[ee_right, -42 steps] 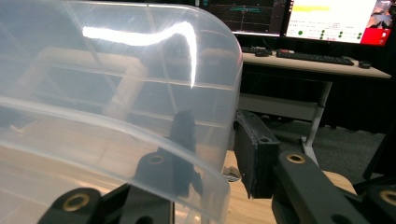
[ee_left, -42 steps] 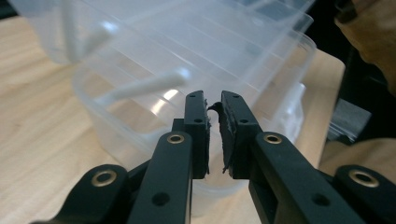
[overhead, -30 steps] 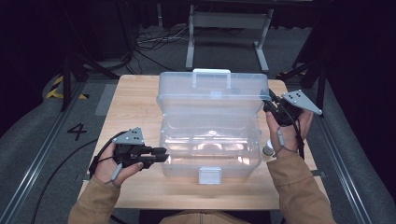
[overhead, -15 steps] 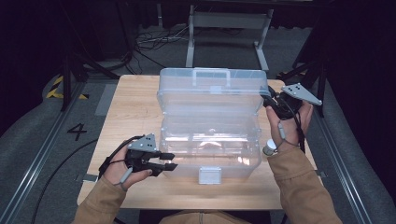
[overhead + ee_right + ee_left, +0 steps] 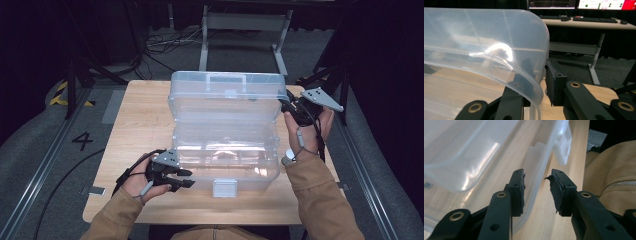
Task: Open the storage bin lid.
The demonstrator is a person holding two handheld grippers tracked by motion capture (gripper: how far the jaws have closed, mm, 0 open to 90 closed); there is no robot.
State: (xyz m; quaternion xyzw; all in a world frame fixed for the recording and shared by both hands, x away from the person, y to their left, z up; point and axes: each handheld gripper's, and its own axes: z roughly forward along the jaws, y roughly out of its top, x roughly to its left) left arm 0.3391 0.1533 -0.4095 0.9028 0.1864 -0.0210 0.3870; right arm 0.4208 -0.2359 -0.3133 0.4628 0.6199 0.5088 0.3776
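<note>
Standing open on the pale wooden table (image 5: 145, 107): 1 clear plastic storage box (image 5: 225, 150) with its hinged clear lid (image 5: 227, 97) raised at the far side and a white latch tab (image 5: 224, 187) on its near wall.

Your right gripper (image 5: 292, 107) is clamped on the lid's right edge, 1 jaw inside the wall, 1 outside.

Your left gripper (image 5: 182, 178) sits at the box's near left corner, jaws part open and just lately closing a little; the box rim (image 5: 537, 180) runs between the pads, but neither pad presses it, so it holds nothing.

Risks, as judged: the thin lid wall may flex or slip from your right pads and drop; closing your left jaws off-centre could skid the light box across the table.
</note>
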